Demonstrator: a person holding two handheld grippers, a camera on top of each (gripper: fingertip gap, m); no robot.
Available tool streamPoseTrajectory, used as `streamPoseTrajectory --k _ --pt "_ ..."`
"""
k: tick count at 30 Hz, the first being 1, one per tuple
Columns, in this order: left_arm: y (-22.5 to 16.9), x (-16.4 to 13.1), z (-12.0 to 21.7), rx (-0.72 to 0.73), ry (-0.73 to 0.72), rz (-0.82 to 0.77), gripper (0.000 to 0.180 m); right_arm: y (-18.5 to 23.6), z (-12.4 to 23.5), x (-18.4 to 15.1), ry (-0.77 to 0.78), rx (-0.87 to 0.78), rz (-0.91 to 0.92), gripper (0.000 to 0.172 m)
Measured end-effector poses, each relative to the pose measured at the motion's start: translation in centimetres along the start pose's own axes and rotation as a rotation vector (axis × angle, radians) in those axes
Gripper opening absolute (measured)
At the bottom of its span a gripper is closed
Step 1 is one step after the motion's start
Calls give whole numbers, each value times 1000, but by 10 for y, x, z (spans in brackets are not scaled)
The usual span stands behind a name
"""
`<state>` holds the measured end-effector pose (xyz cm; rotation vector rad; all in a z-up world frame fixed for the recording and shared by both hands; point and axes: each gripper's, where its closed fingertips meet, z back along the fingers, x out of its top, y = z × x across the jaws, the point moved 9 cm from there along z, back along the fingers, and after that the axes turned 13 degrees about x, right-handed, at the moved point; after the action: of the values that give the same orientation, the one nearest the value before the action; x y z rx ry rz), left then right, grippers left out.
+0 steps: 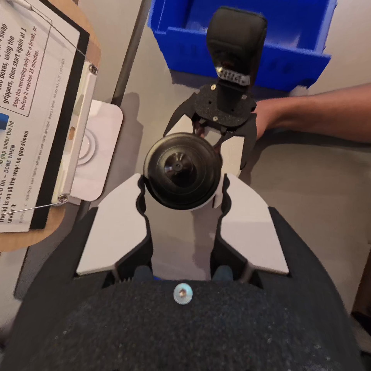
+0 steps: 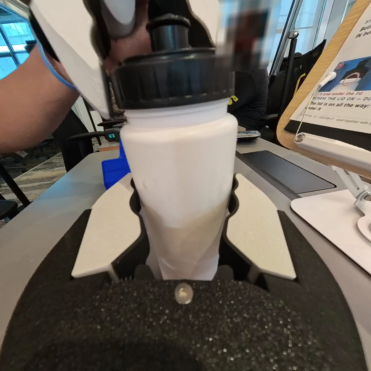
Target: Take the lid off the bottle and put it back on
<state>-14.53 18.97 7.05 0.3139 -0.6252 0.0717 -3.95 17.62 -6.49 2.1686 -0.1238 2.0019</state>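
I have a white plastic bottle (image 2: 180, 170) standing upright over the grey table, its smooth, slightly cloudy body narrowing a little toward the base. My right gripper (image 2: 183, 192) clasps it around the lower body, a pad pressed on each side. On its neck sits a black lid (image 2: 172, 80), wide and ribbed round the rim, with a black spout rising from the middle. Seen from above, the lid (image 1: 181, 170) is a round dome of rings, and my left gripper (image 1: 181, 185) closes around its rim from the sides.
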Motion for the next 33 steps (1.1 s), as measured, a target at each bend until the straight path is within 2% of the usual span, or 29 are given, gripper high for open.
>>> streamPoseTrajectory --k 4,7,9,11,13,15,16,24,33 --pt "-9 0 10 41 -84 135 94 0 1 0 1 3 -3 87" --pt "-13 5 11 168 -22 337 97 0 -1 0 3 1 -3 87" --pt "-15 8 9 243 76 490 86 0 -2 0 3 -1 -4 87" --pt "-20 15 7 240 114 555 84 0 -1 0 3 -1 -5 87" --pt "-21 22 6 293 129 541 83 0 -1 0 6 -1 -5 87" --pt "-18 26 6 347 151 530 62 0 -1 0 10 -2 -6 87" --pt "-18 28 5 342 159 524 58 0 -1 0 11 -3 -6 87" --pt "-19 28 4 332 252 386 61 0 -3 0 18 -4 -5 87" --pt "-7 34 3 141 334 58 61 1 -2 0 23 1 -5 87"
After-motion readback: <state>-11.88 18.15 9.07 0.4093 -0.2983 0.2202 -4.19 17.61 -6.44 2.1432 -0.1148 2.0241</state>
